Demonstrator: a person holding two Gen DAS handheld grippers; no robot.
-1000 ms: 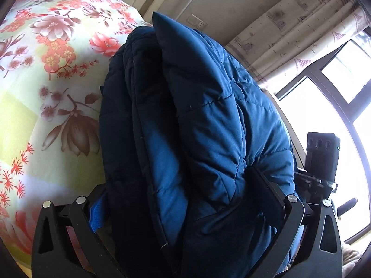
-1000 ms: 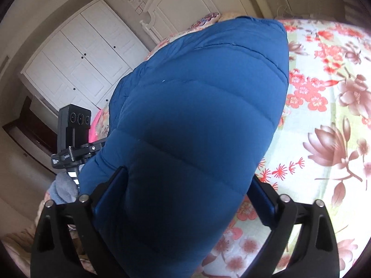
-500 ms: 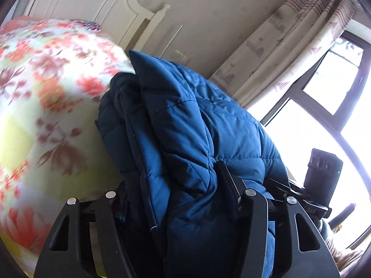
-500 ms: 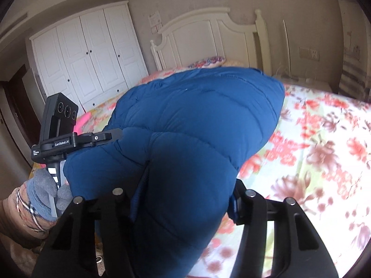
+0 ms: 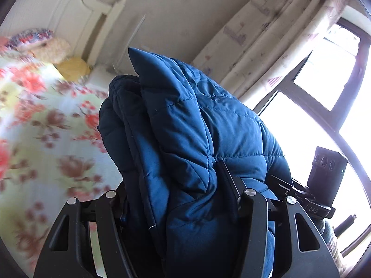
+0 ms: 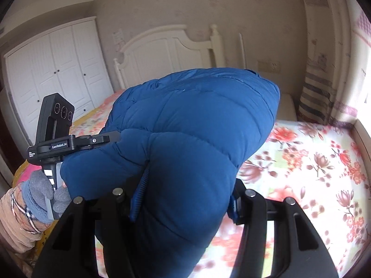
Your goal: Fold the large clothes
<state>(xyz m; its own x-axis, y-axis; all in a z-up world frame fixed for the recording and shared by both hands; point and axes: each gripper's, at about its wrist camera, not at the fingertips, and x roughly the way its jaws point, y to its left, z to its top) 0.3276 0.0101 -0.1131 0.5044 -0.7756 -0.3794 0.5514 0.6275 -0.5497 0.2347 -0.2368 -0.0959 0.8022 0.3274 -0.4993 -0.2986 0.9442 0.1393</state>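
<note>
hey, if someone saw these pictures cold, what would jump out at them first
The bulky blue puffer jacket fills the middle of both views, bunched up and clamped between both grippers, left and right. Behind it lies the bright floral bedspread, with a white headboard beyond.

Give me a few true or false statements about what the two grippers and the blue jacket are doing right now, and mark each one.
1. Both grippers are clamped on the blue puffer jacket. True: the left gripper and right gripper each pinch its fabric.
2. The jacket lies spread flat on the bed. False: it is bunched into thick folds and held up above the floral bedsheet.
3. The bedsheet is plain white. False: it has red and brown flowers.
4. A white wardrobe stands beside the headboard. True.
</note>
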